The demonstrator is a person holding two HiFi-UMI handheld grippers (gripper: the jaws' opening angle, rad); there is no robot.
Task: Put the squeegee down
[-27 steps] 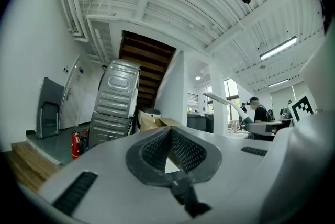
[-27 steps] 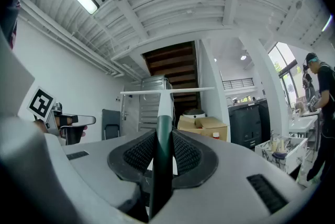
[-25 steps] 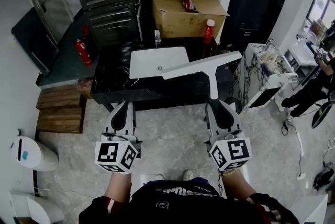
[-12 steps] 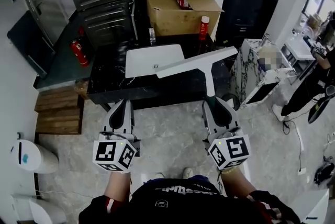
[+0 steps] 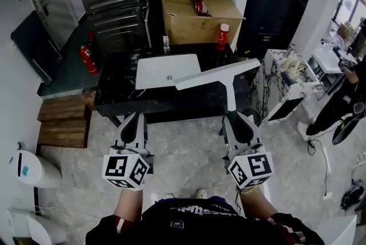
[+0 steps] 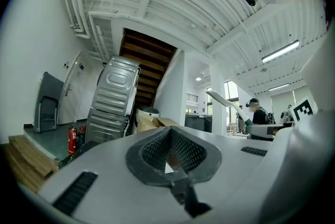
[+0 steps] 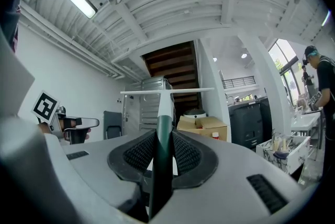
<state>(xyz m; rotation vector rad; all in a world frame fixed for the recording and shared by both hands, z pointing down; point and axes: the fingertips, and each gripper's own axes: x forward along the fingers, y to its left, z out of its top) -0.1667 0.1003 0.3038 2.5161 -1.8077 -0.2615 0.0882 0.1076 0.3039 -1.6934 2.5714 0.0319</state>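
Observation:
The squeegee (image 5: 220, 72) has a long white blade, a white neck and a dark green handle. My right gripper (image 5: 235, 118) is shut on the green handle and holds the squeegee out level, its blade over the front right part of the black table (image 5: 117, 86). In the right gripper view the handle (image 7: 160, 155) runs between the pads and the blade lies crosswise ahead. My left gripper (image 5: 132, 117) hovers in front of the table's near edge, shut with nothing in it; its pads (image 6: 183, 152) meet. The squeegee (image 6: 226, 101) also shows at the right of the left gripper view.
A white board (image 5: 167, 70) lies on the table. Behind it stand a small bottle (image 5: 166, 42), a red bottle (image 5: 222, 36) and an open cardboard box (image 5: 197, 9). A fire extinguisher (image 5: 86, 58) and wooden steps (image 5: 64, 121) are at the left, a white cart (image 5: 286, 80) at the right.
Both grippers and the squeegee stay as they were; only the head view has shifted slightly.

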